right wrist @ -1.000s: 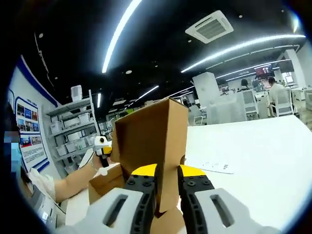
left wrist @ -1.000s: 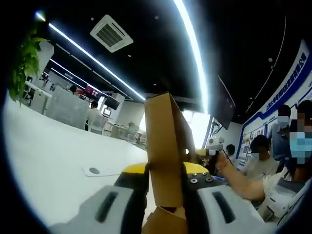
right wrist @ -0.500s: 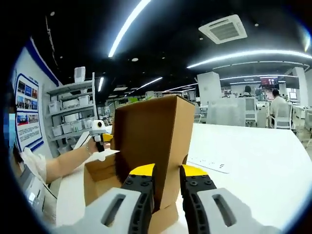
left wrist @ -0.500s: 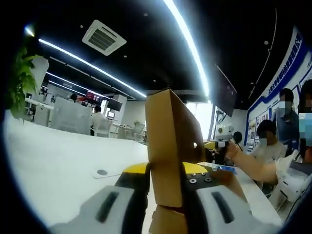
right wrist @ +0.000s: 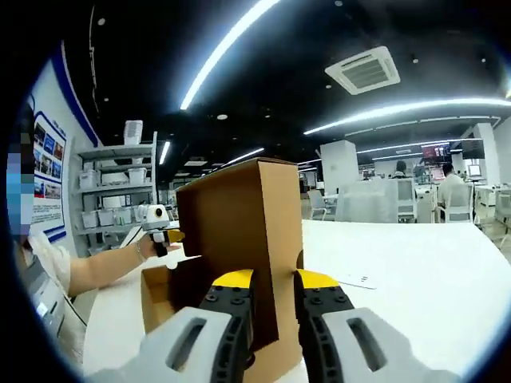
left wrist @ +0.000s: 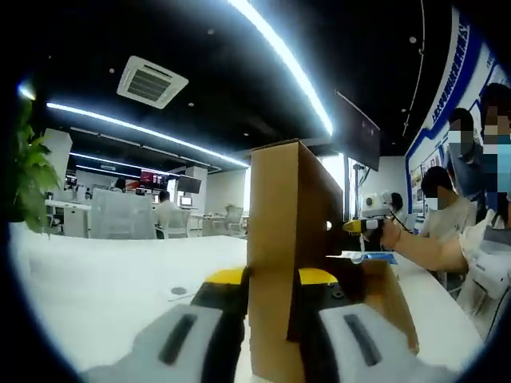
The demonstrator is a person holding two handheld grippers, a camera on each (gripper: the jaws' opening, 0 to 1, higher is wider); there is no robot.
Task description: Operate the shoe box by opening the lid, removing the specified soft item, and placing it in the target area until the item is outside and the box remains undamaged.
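Over white table, both grippers clamping raised lid

A white table carries the open cardboard shoe box and a flat white sheet

Raised lid stands upright between both pairs of jaws — it walls off the way forward. Box open behind it. White table bare to either side — free passage there.
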